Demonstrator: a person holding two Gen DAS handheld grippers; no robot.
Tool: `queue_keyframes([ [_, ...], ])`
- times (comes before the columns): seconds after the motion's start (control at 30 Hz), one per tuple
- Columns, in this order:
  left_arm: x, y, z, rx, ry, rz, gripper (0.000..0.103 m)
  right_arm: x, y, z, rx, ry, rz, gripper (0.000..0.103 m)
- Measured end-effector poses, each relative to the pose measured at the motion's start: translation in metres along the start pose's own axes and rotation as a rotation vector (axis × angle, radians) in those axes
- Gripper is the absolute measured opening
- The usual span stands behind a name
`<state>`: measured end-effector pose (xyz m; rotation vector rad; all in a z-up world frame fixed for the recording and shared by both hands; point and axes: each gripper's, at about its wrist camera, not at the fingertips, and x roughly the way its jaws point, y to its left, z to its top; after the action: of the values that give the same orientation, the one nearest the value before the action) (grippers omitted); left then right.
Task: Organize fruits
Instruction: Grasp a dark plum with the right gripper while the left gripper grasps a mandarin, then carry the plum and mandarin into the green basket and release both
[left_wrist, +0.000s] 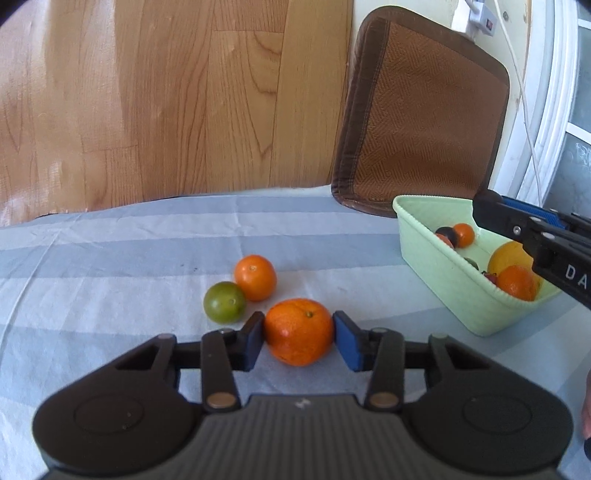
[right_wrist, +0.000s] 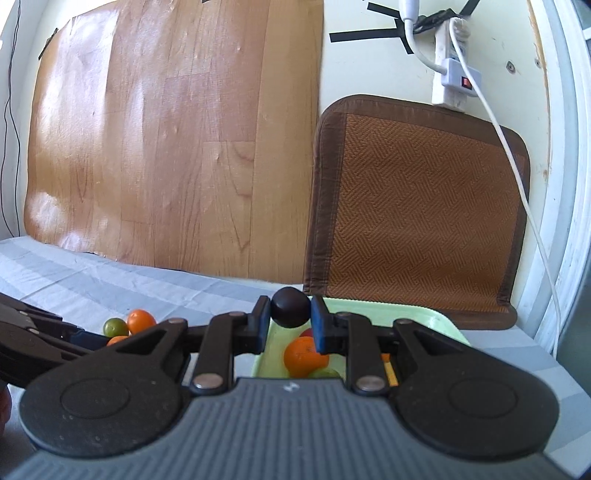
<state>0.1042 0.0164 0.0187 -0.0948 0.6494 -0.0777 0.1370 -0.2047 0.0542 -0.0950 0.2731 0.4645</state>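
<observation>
A large round orange is gripped by the left gripper; a dark round plum is clamped by the right gripper above the pale green plastic basket.

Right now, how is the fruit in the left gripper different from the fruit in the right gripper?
The left gripper holds a big bright orange; the right gripper holds a smaller, very dark round fruit. The orange rests on the striped blue-grey cloth; the dark fruit is held up over the pale green plastic basket. Both are round and squeezed between blue gripper pads.
</observation>
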Motion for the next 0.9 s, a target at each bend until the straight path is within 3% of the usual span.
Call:
queue_keyframes([
  [0.17, -0.025, 0.005, -0.009, -0.04, -0.025, -0.052, 0.04, -0.008, 0.009, 0.0, 0.021, 0.004, 0.09, 0.026],
  [0.5, -0.081, 0.048, -0.045, -0.126, -0.031, 0.003, 0.04, -0.039, 0.057, -0.025, -0.069, 0.088, 0.333, 0.026],
  [0.7, -0.078, 0.035, -0.023, -0.11, -0.051, -0.05, 0.04, -0.045, 0.048, -0.015, -0.06, 0.02, 0.267, 0.026],
  [0.9, -0.049, -0.027, 0.03, 0.006, -0.099, -0.167, 0.04, -0.041, 0.002, -0.001, -0.019, -0.047, 0.132, 0.026],
])
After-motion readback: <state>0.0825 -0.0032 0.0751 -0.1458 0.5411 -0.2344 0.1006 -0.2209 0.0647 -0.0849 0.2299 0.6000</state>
